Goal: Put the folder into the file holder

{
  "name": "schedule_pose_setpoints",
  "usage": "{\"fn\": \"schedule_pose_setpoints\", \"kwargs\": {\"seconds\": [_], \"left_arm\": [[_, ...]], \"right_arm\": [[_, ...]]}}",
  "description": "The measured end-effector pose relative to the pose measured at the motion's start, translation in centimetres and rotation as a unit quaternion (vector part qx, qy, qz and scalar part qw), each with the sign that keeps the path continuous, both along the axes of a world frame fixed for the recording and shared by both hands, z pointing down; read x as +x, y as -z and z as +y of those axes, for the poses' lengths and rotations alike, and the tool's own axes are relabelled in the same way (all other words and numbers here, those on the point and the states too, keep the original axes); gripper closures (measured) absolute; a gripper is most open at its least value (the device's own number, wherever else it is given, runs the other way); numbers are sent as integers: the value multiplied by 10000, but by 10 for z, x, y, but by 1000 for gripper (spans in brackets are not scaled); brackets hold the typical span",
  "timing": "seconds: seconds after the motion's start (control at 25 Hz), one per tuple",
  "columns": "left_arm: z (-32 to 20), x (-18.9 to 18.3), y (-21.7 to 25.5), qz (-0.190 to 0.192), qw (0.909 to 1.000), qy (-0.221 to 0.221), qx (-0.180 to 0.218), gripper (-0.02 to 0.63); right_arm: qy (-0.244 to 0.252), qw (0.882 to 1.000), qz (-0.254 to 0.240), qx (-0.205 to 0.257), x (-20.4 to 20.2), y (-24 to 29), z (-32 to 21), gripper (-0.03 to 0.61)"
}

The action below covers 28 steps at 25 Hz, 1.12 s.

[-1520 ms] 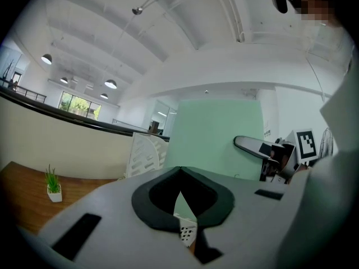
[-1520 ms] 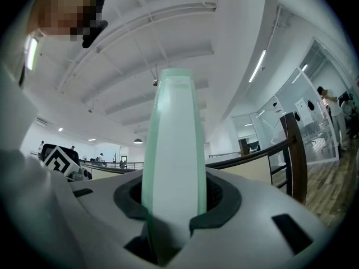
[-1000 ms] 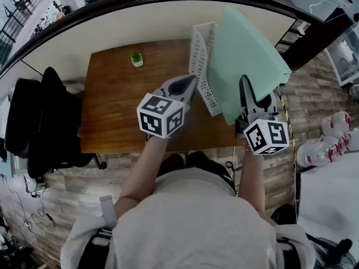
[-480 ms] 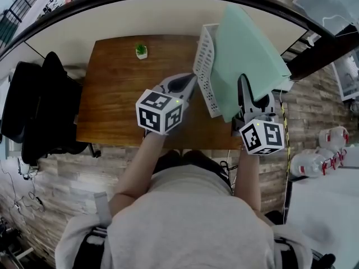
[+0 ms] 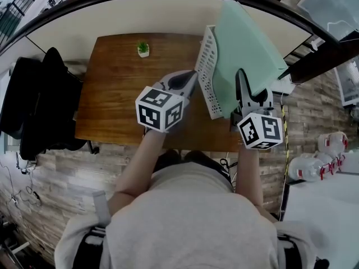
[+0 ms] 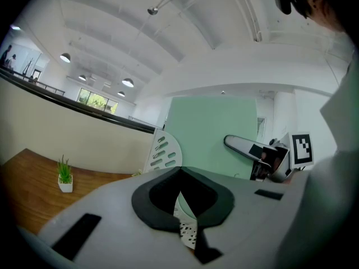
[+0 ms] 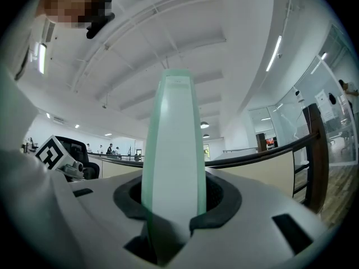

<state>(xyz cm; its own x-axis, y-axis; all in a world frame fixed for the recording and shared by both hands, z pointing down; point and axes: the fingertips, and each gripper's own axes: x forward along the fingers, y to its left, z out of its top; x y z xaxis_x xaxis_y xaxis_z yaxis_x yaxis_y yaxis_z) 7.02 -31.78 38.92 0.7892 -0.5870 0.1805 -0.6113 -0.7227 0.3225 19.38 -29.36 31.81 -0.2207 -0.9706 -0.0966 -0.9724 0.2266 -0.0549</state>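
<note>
Right gripper (image 5: 241, 78) level, on folder (image 5: 247, 43) (upright)

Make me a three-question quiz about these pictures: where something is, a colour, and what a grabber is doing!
1. In the head view, which side of the file holder is the little plant on? A left B right C inside it
2. What colour is the folder? A red B light green C black
3. The right gripper is: A open, empty B closed on the folder C closed on the plant
Answers: 1 A, it stands left of it; 2 B, pale green throughout; 3 B, its fingers clamp the folder's edge.
</note>
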Motion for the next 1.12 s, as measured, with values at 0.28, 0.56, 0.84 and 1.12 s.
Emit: {"fn": "schedule_pose_setpoints", "kwargs": {"seconds": [0.28, 0.56, 0.84, 1.12], "left_arm": [[-11, 0, 0, 33, 9999, 161, 12, 600], [-13, 1, -2, 48, 9996, 268, -9, 600], [-15, 1, -5, 59, 9995, 303, -49, 600], [-13, 4, -10, 36, 9996, 278, -103, 600]], "right_arm": [[43, 10000, -68, 53, 3, -1, -11, 411], [10, 9993, -76, 377, 2, 4, -10, 410], [-4, 9988, -134, 469, 0, -2, -9, 408], [58, 9990, -206, 390, 2, -14, -9, 402]]}}
